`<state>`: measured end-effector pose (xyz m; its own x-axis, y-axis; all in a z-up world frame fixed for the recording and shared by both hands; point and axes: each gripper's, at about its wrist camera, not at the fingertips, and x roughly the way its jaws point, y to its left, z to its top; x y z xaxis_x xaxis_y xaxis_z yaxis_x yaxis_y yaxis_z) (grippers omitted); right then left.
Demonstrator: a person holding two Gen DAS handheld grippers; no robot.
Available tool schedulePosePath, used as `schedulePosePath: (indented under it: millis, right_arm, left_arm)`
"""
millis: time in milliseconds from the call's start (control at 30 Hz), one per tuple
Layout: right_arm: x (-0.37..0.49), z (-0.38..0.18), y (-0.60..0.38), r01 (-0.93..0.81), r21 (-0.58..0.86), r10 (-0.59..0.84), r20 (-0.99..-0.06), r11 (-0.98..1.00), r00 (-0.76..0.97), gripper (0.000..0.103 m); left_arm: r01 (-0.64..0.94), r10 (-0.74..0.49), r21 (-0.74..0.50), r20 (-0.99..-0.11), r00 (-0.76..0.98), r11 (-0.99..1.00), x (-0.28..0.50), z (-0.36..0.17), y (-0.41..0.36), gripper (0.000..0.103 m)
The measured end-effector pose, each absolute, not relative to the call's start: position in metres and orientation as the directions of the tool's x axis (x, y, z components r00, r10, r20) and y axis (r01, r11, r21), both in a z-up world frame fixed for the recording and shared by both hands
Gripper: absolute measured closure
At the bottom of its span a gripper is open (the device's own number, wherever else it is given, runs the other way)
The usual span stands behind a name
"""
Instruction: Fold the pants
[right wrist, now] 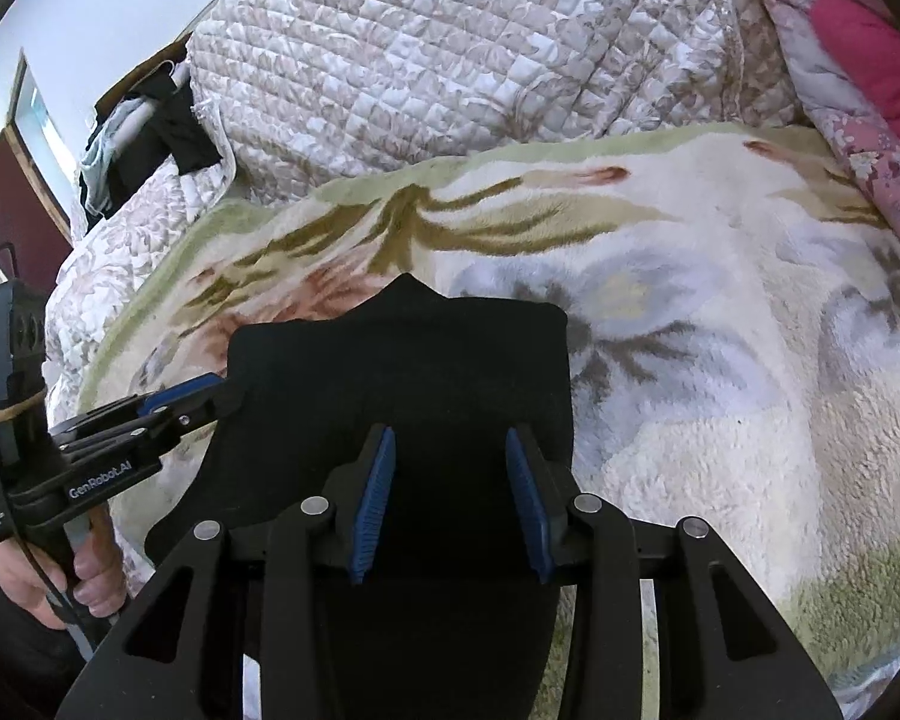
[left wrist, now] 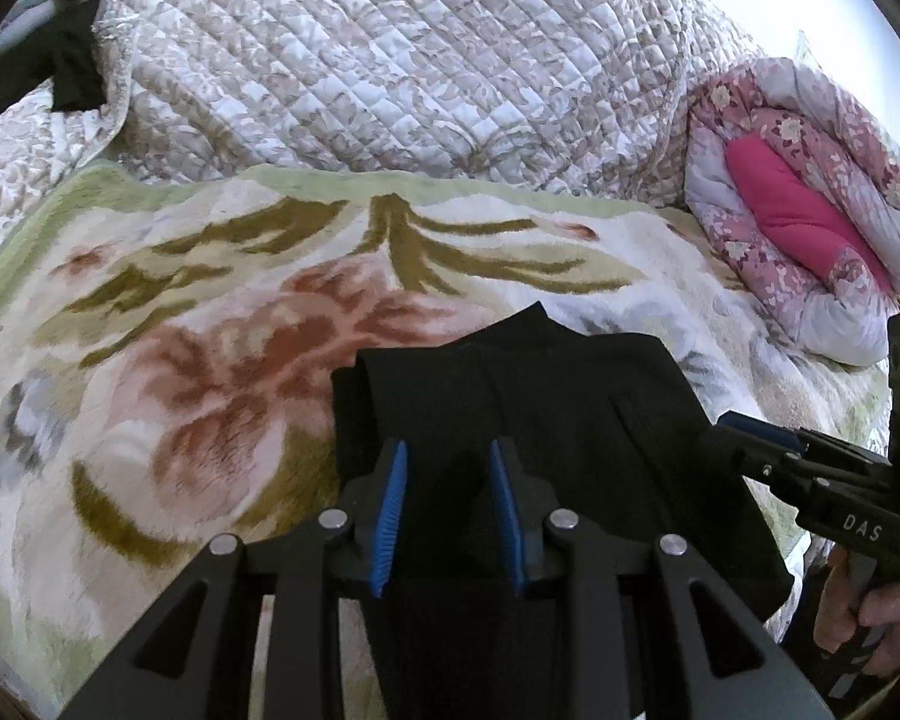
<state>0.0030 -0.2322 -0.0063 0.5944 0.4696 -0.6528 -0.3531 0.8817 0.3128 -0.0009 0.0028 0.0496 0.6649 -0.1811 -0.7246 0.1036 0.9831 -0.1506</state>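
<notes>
— Two sets of fingers, then. How are they standing?

— Both are standing partly apart. My left fingers (left wrist: 390,516) are leaving a moderate gap between their blue pads, and my right fingers (right wrist: 372,498) are leaving a slightly wider one. Black cloth of the pants (left wrist: 540,384) is filling each gap, but I cannot tell whether the pads are pressing on it or only hanging over it.

— Where are the pants lying?

— They are lying as a folded black bundle on the fleecy flowered blanket (left wrist: 180,330) that is covering the bed, at its near side. The near part of the cloth is running down under both tools and out of sight. My left fingers are sitting at the bundle's left edge and my right ones at its right edge, with the bundle between them.

— And how are your hands sitting?

— Both tools are pointing forward and slanting down toward the bed, side by side. My right hand (left wrist: 870,618) is wrapping around its handle at the lower right of the left view, and my left hand (right wrist: 60,582) is doing the same at the lower left of the right view.

— What else is lying around?

— Beyond the blanket a pale quilted cover (left wrist: 390,60) is heaping up along the far side. A pink flowered comforter (left wrist: 810,180) is bunching at the far right, well apart from the pants. Some dark clothes (right wrist: 168,120) are hanging at the far left. Nothing is lying between my fingers and the bundle.
</notes>
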Motion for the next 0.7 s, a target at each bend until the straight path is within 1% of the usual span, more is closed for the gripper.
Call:
schedulePosePath:
  millis: [100, 167, 333, 533, 667, 700]
  right_arm:
    - [-0.004, -0.004, -0.228, -0.364, 0.281, 0.455, -0.658, 0.888, 0.600, 0.064]
    - [-0.011, -0.003, -0.224, -0.378, 0.266, 0.453, -0.660, 0.887, 0.599, 0.063]
    - [-0.021, -0.007, -0.216, -0.416, 0.238, 0.458, -0.668, 0.878, 0.587, 0.054]
    - [-0.014, -0.010, -0.228, -0.380, 0.277, 0.461, -0.667, 0.883, 0.585, 0.054]
    - [-0.013, -0.013, -0.234, -0.368, 0.273, 0.450, -0.672, 0.889, 0.589, 0.054]
    - [-0.013, -0.014, -0.237, -0.363, 0.272, 0.445, -0.673, 0.891, 0.590, 0.054]
  left_arm:
    - [0.092, -0.168, -0.143, -0.721, 0.672, 0.985, -0.010, 0.051, 0.004, 0.072]
    - [0.085, -0.176, -0.161, -0.722, 0.669, 0.983, -0.017, 0.049, 0.005, 0.068]
    - [0.074, -0.172, -0.164, -0.738, 0.653, 0.984, -0.032, 0.039, 0.008, 0.061]
    - [0.057, -0.180, -0.188, -0.747, 0.640, 0.981, -0.030, 0.035, 0.015, 0.055]
    - [0.073, -0.207, -0.210, -0.739, 0.641, 0.975, -0.030, 0.036, 0.014, 0.047]
    - [0.075, -0.209, -0.210, -0.740, 0.639, 0.975, -0.030, 0.036, 0.014, 0.046]
